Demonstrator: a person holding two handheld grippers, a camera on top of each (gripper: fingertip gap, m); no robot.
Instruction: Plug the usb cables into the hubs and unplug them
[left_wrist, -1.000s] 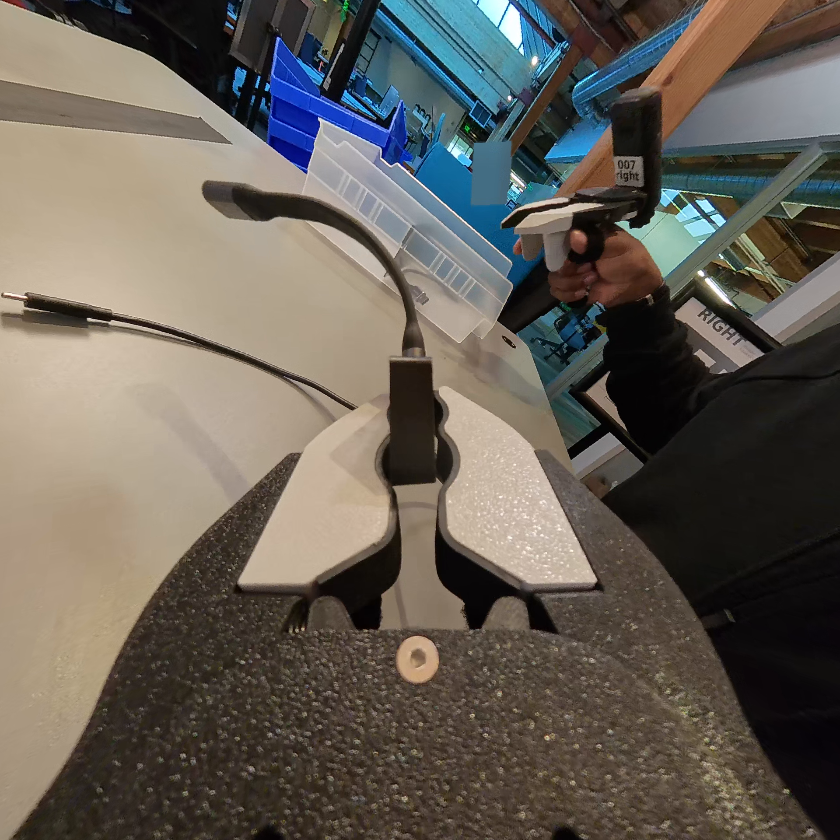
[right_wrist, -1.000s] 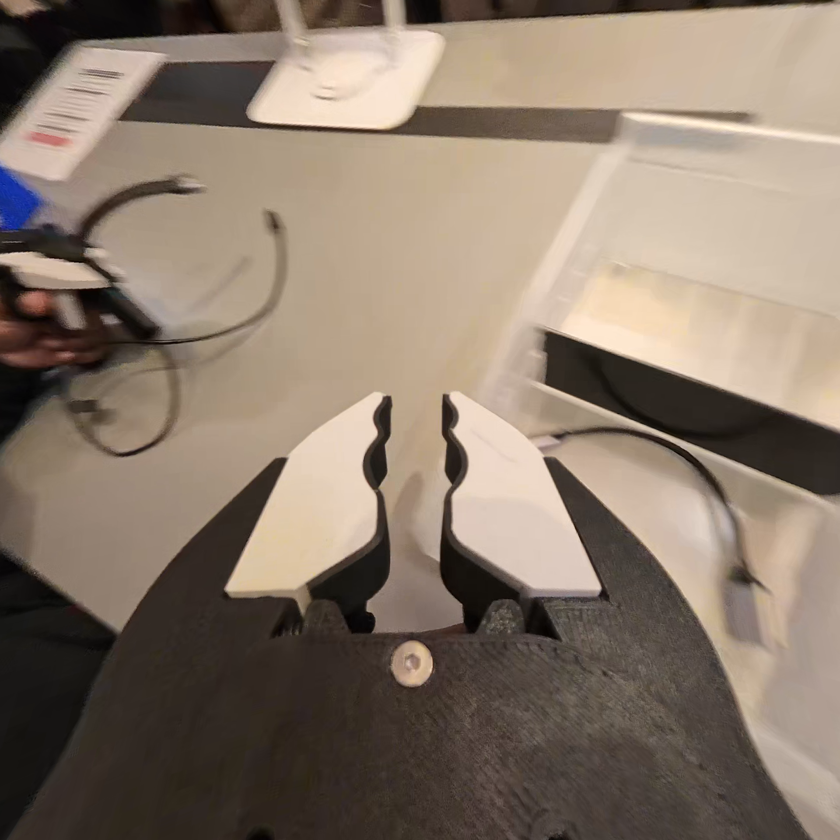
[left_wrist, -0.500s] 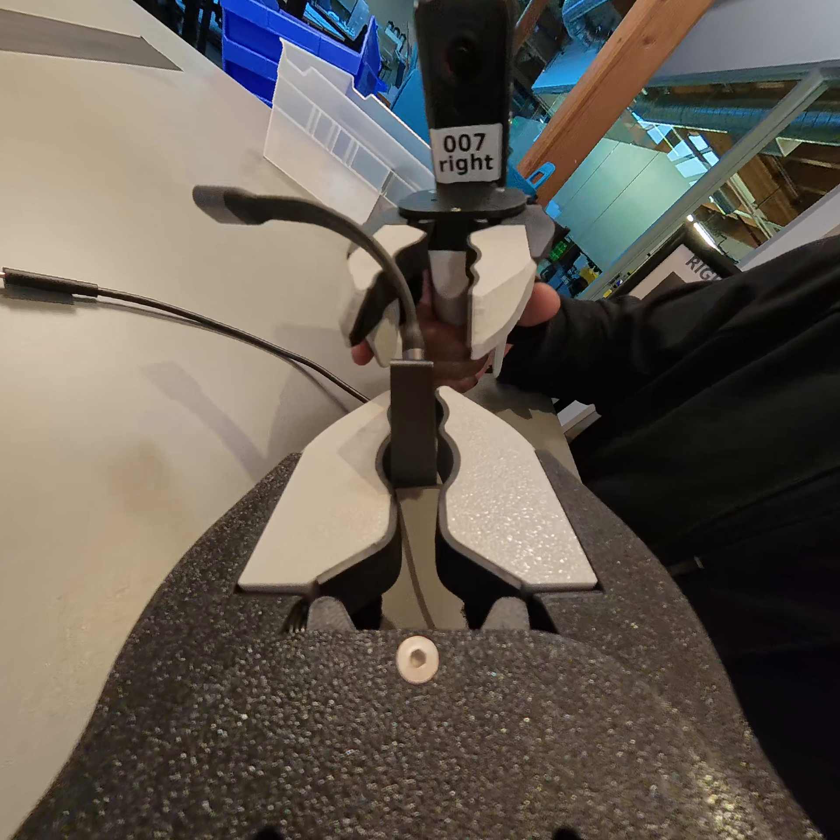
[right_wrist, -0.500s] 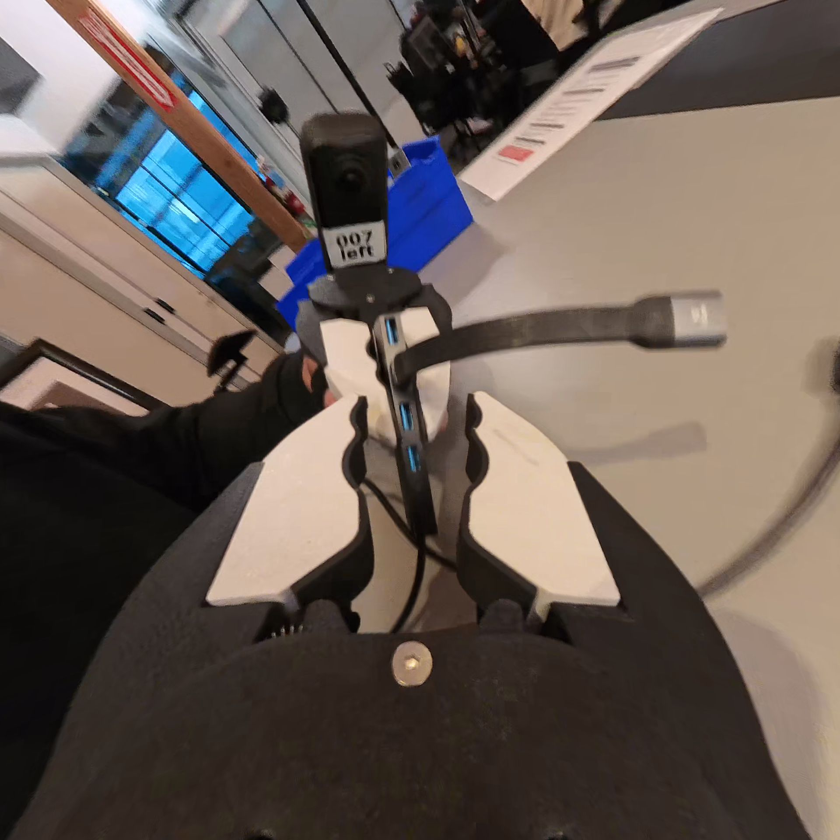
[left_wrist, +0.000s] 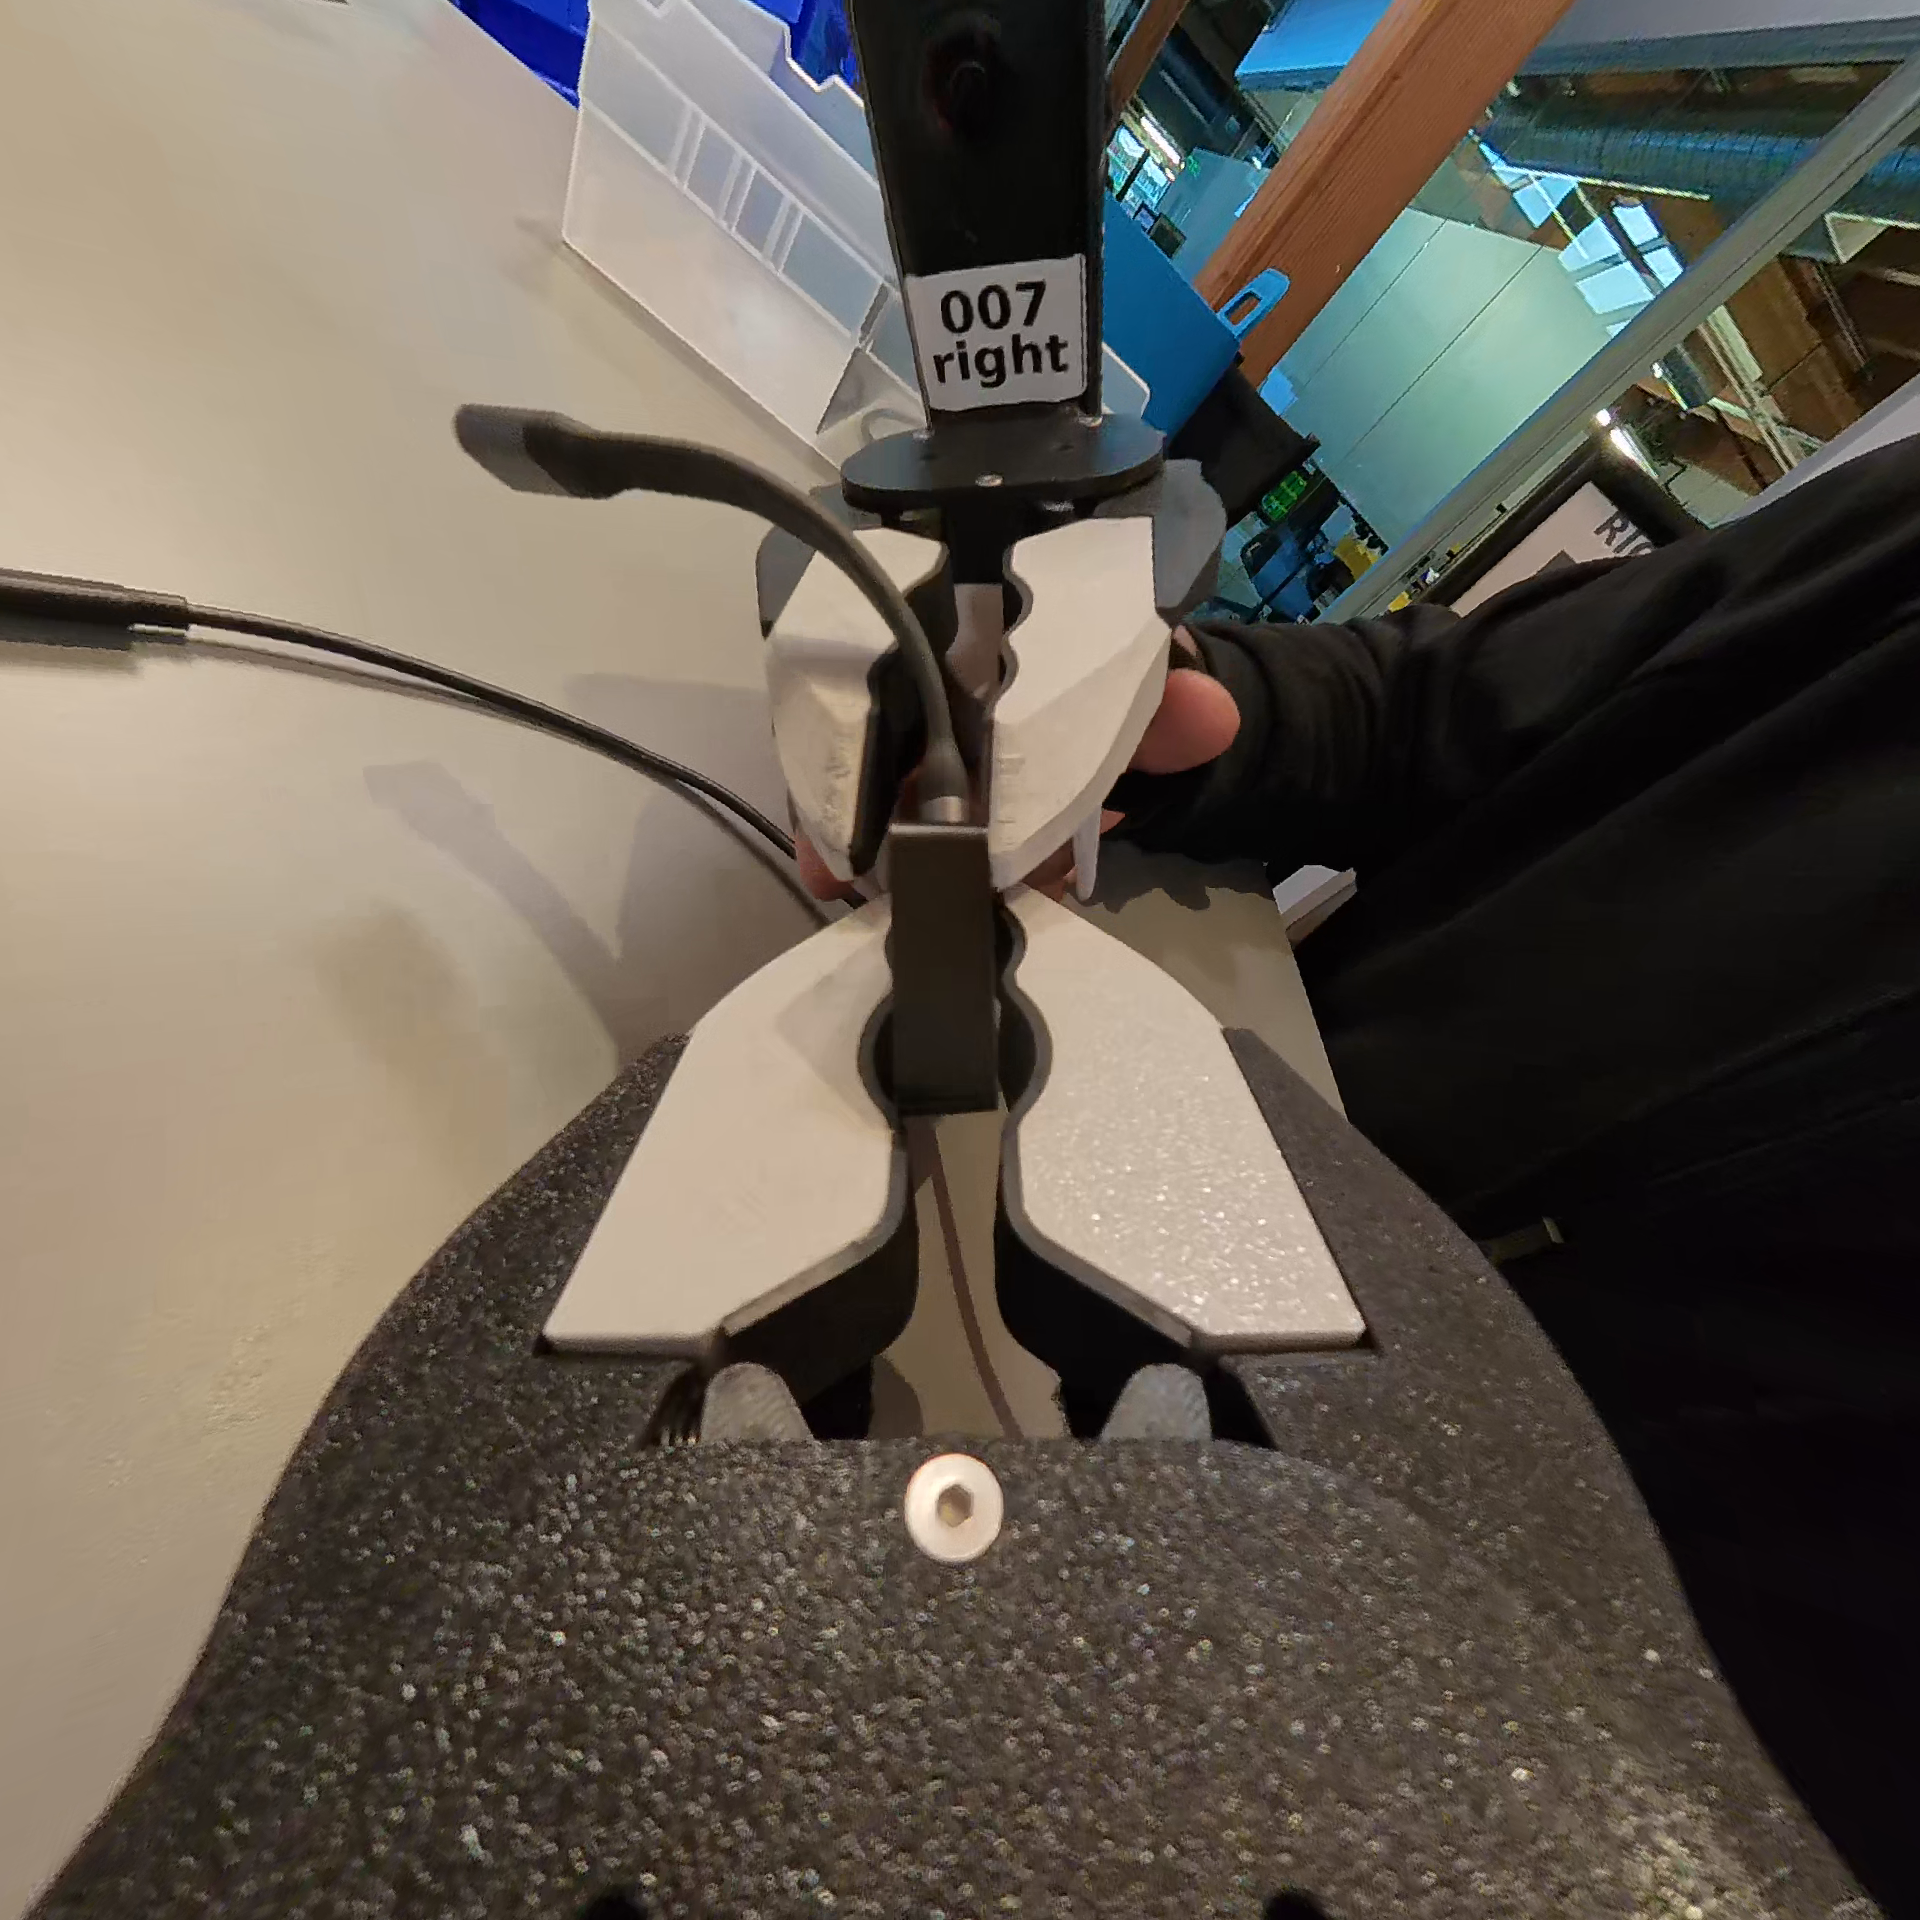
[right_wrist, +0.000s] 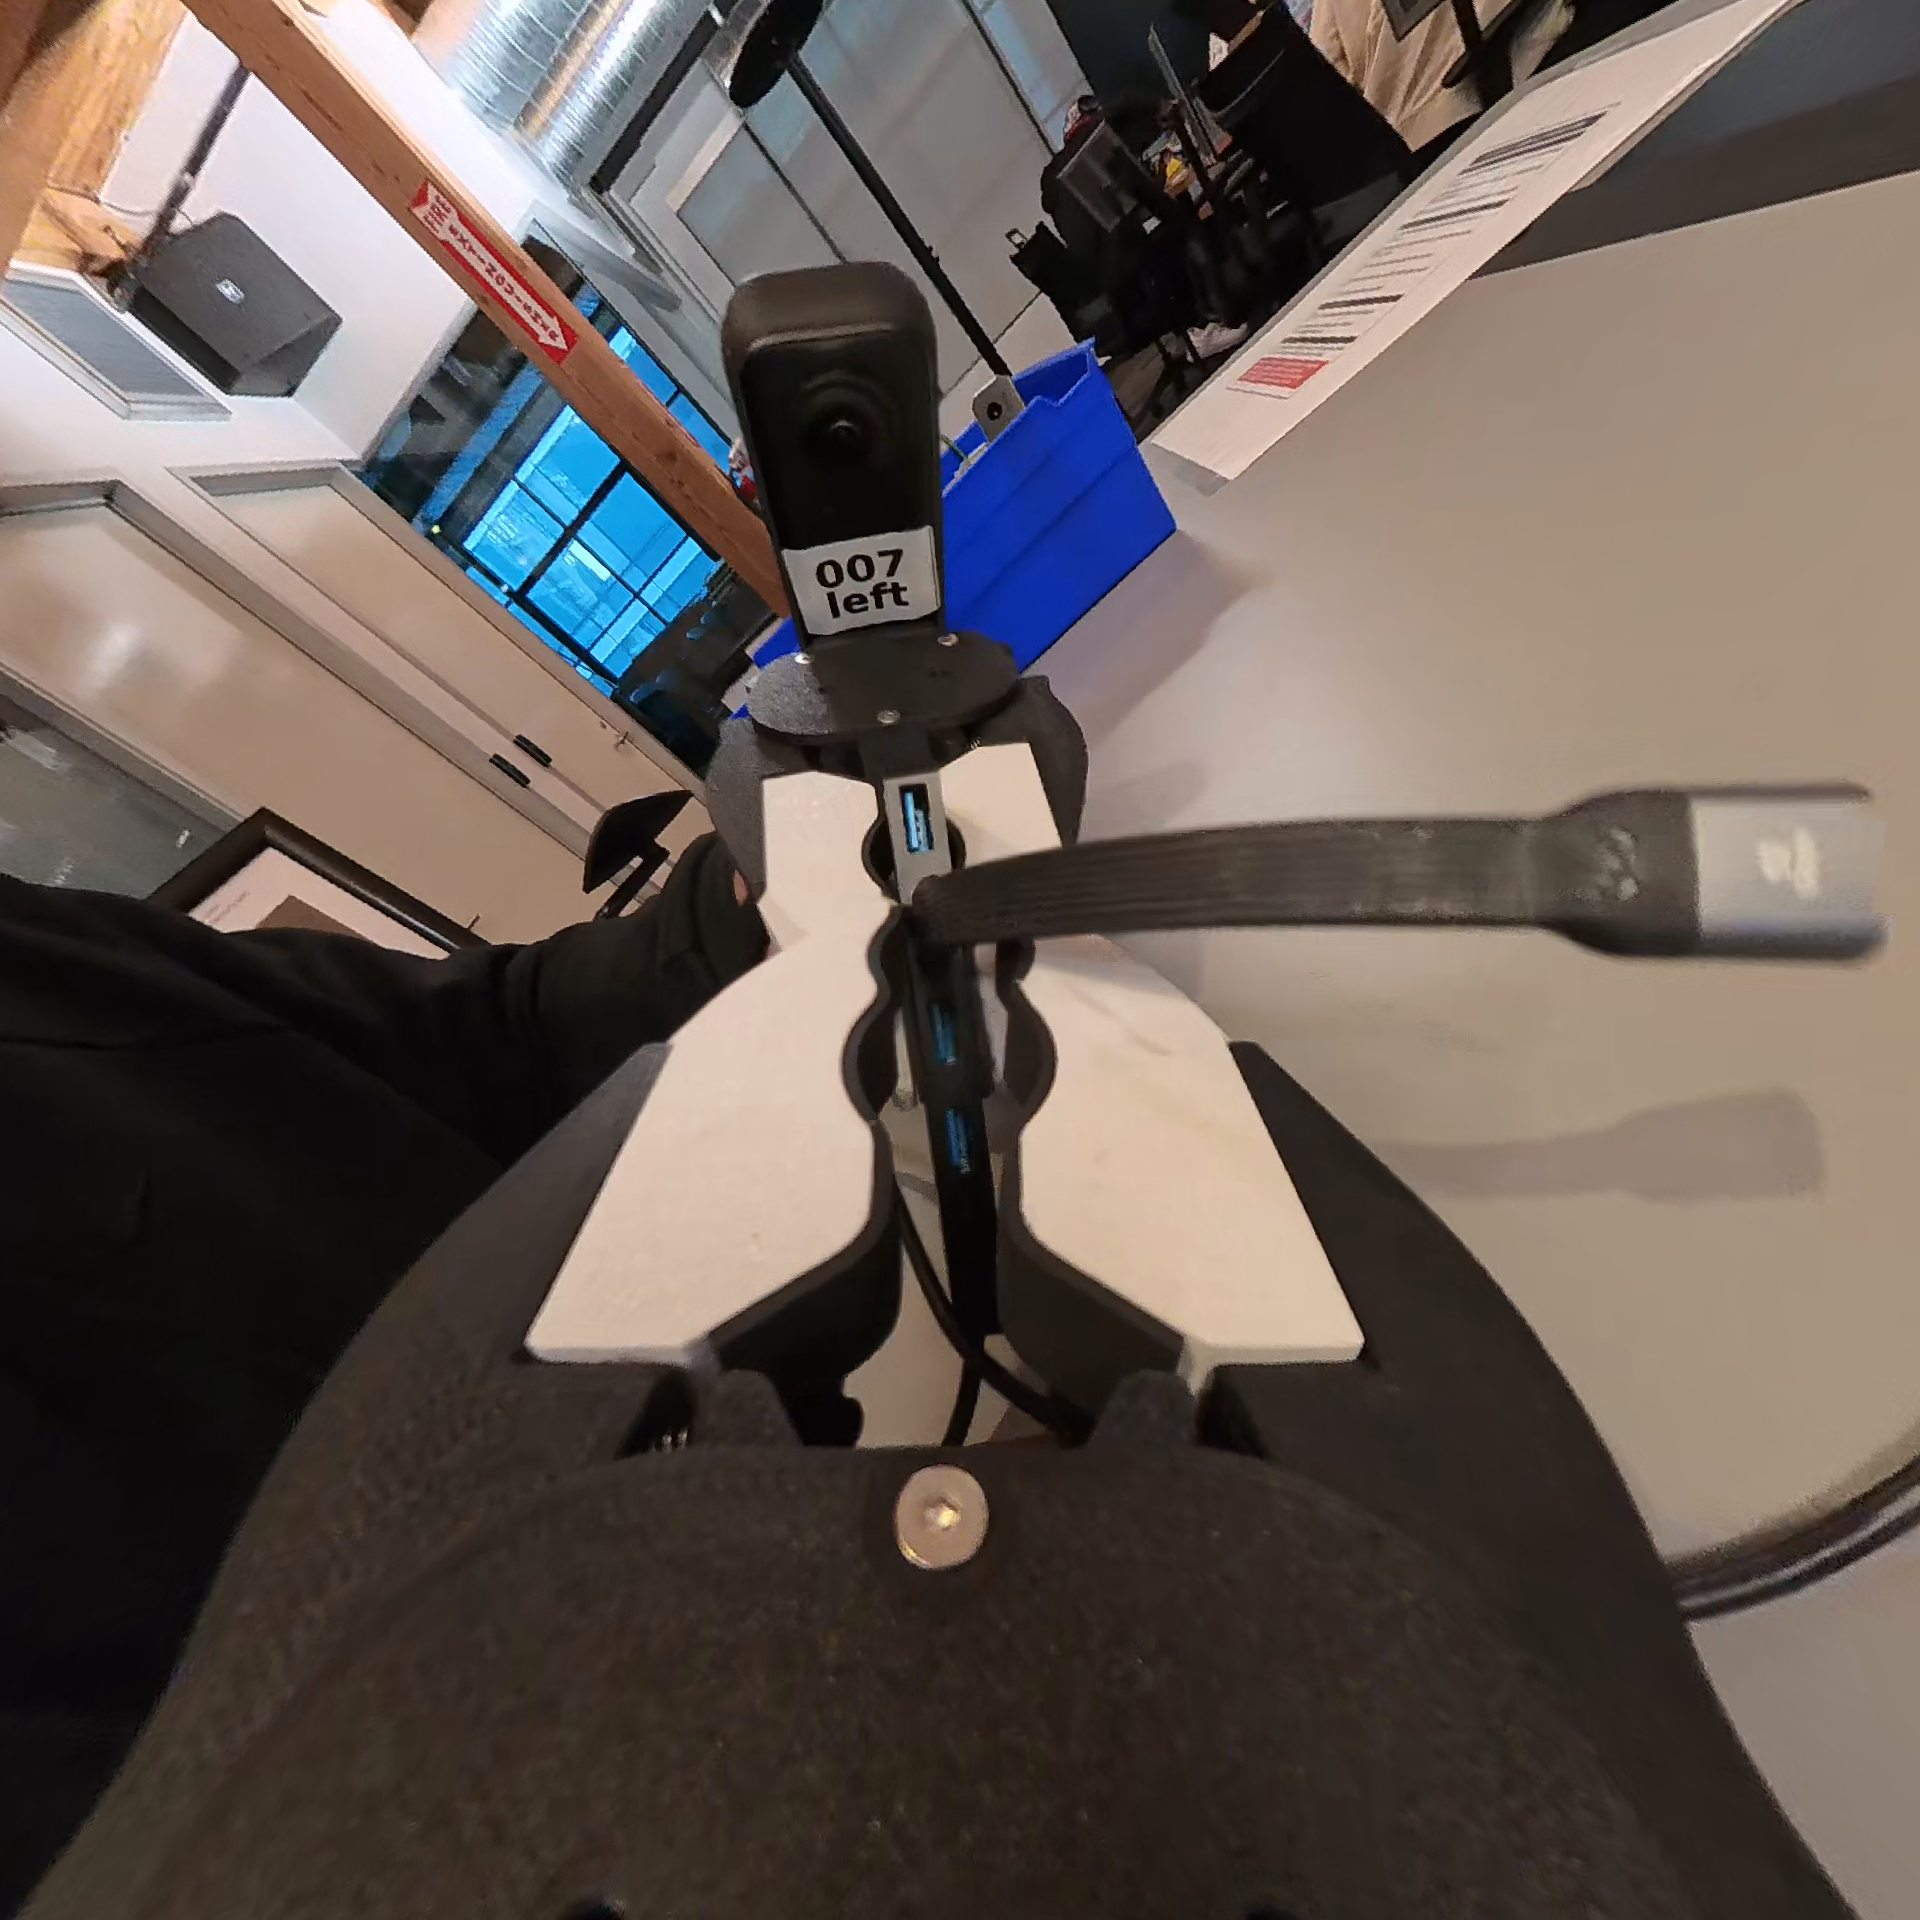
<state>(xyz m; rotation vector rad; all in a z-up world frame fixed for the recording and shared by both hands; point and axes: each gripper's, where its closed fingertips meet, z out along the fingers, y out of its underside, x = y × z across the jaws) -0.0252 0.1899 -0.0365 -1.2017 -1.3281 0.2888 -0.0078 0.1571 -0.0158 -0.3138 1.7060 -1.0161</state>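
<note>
Inspecting for markings first: a white label (left_wrist: 997, 332) with printed characters sat on the black camera post of the right gripper (left_wrist: 971, 727), and a matching label (right_wrist: 860, 587) sat on the post of the left gripper (left_wrist: 945, 925). A red sticker (right_wrist: 494, 270) with white lettering ran along a wooden beam (right_wrist: 343, 125). A printed sheet (right_wrist: 1455, 239) lay at the far edge of the table; its text was too small to make out.

The work surface was a plain pale grey table (left_wrist: 260, 935). A clear plastic bin (left_wrist: 727, 187) stood on it on the far side, and a blue bin (right_wrist: 1049, 520) stood beyond its edge. The room behind showed glass partitions, exposed ducting and dark-framed windows.

The left gripper was clamped on one end of a slim dark hub (left_wrist: 940, 997), held above the table. The hub's blue ports faced the right wrist camera. The two grippers met tip to tip, and the hub's other end ran between the right gripper's fingers (right_wrist: 727, 1143). Whether those fingers pressed on it or only flanked it could not be told. The hub's flat black lead (right_wrist: 1351, 883) curved off to one side in the air and ended in a silver plug (right_wrist: 1787, 883). A thin black cable (left_wrist: 416, 665) lay on the table beside the grippers. A hand (left_wrist: 1184, 717) in a black sleeve (left_wrist: 1558, 831) gripped the right gripper.
</note>
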